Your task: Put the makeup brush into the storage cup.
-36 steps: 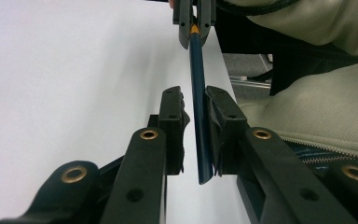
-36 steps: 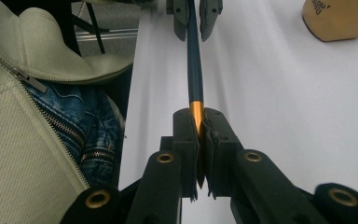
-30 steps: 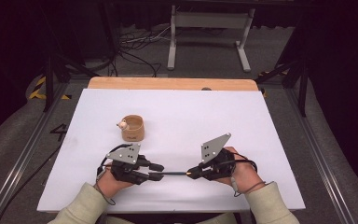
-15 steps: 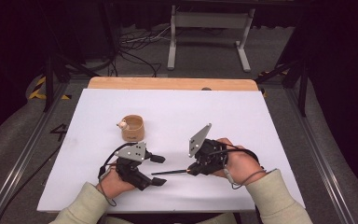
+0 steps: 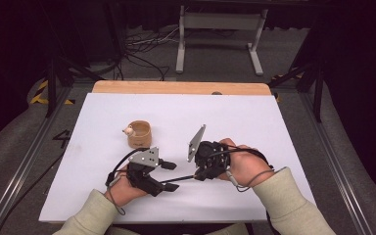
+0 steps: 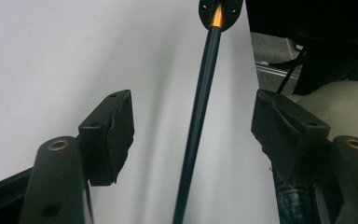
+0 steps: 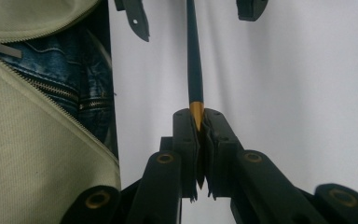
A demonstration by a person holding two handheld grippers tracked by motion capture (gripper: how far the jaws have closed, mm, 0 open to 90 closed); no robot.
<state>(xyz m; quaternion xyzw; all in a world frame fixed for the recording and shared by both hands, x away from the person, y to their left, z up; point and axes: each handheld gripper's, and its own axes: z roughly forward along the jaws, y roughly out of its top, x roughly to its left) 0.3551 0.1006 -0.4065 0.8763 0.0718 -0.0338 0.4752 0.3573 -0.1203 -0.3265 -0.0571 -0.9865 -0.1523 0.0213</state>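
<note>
A thin dark rod (image 5: 182, 178) with a gold band near one end runs between my two grippers near the white table's (image 5: 274, 122) front edge. My right gripper (image 5: 199, 176) is shut on the gold end, and in the right gripper view its pads (image 7: 200, 116) pinch the rod (image 7: 193, 60). My left gripper (image 5: 173, 176) stands open. Its jaws have just been closing slightly, but the rod (image 6: 205, 93) passes between the pads (image 6: 121, 121) untouched. A small wooden cup (image 5: 139, 134) holding a pale figure stands upright just beyond the left gripper.
A wooden board edge (image 5: 176, 88) runs along the table's far side. Behind it on the floor are a metal stand (image 5: 220, 29) and cables (image 5: 142, 49). A beige jacket (image 7: 37, 126) and jeans lie near the front edge in the right gripper view.
The left gripper's jaws have opened off the rod. The right hand has moved left and risen a little with the rod, and its grey plate has tilted up.
</note>
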